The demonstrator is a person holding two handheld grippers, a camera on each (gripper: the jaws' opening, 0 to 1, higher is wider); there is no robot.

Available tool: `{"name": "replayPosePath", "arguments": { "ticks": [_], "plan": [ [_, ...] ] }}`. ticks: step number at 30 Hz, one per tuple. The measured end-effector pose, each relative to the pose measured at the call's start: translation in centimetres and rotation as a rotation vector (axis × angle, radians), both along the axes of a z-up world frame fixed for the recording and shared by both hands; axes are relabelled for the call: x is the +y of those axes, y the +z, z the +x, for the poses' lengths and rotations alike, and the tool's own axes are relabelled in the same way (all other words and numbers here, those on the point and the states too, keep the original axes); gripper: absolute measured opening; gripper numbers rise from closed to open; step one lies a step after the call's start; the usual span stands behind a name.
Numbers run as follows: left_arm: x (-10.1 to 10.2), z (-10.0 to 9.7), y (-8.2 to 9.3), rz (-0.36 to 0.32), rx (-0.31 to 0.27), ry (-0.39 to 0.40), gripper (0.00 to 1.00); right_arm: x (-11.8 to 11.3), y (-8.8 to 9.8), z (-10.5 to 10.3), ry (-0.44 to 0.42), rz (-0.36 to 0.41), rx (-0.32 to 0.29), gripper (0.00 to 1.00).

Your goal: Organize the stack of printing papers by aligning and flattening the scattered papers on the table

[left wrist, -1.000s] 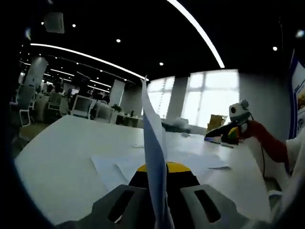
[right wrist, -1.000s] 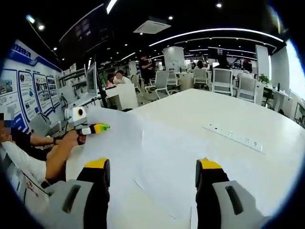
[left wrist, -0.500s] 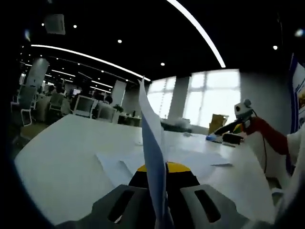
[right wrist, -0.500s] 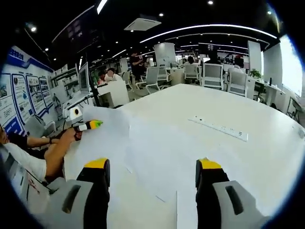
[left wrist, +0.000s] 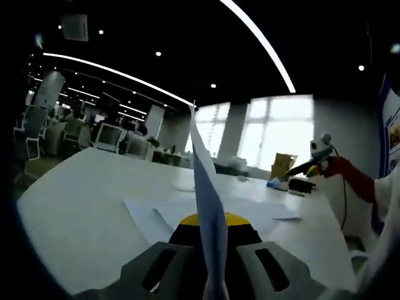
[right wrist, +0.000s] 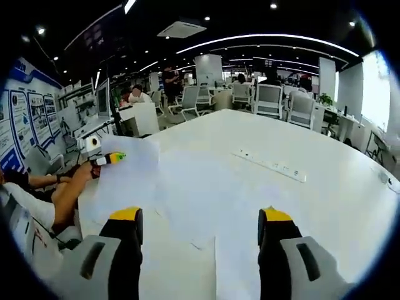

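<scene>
The left gripper (left wrist: 211, 234) pinches one upright sheet (left wrist: 206, 187) edge-on between closed jaws, above several loose papers (left wrist: 187, 209) scattered flat on the white table (left wrist: 75, 206). The right gripper (right wrist: 200, 226) hangs with jaws wide apart over more overlapping papers (right wrist: 181, 206), a power strip (right wrist: 270, 165) beyond. Office chairs (right wrist: 269, 100) and desks fill the open-plan room.
</scene>
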State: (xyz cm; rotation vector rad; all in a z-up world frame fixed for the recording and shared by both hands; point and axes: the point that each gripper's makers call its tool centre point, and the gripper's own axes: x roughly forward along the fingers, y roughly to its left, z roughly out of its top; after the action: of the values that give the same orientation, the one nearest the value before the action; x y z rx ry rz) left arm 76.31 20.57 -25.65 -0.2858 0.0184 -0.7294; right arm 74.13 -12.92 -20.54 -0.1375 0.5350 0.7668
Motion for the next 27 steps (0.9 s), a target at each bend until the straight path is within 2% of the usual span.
{"name": "replayPosePath", "arguments": {
  "ticks": [5,10,13,16,21,27],
  "plan": [
    [-0.4,-0.3,-0.2,0.012,0.001,-0.012,0.06,-1.2,0.5,-0.6,-0.022,0.011,-0.034,0.76],
    [-0.7,-0.4,-0.1,0.014,-0.002,-0.023,0.06,-2.3,0.4,-2.0,-0.036,0.015,-0.050,0.76],
    [-0.7,-0.4,0.0,0.010,-0.003,-0.023,0.06,-3.0,0.4,-2.4,-0.048,0.013,-0.068,0.80],
    [-0.7,-0.4,0.0,0.006,-0.005,-0.022,0.06,-4.0,0.6,-2.8,-0.076,0.015,-0.110,0.83],
    [-0.6,-0.5,0.4,-0.006,-0.014,-0.017,0.06,-5.1,0.9,-3.4,-0.109,0.064,-0.156,0.85],
    [-0.4,-0.5,0.6,-0.016,-0.018,-0.011,0.06,-6.7,0.6,-4.2,-0.183,0.064,-0.223,0.89]
  ]
}}
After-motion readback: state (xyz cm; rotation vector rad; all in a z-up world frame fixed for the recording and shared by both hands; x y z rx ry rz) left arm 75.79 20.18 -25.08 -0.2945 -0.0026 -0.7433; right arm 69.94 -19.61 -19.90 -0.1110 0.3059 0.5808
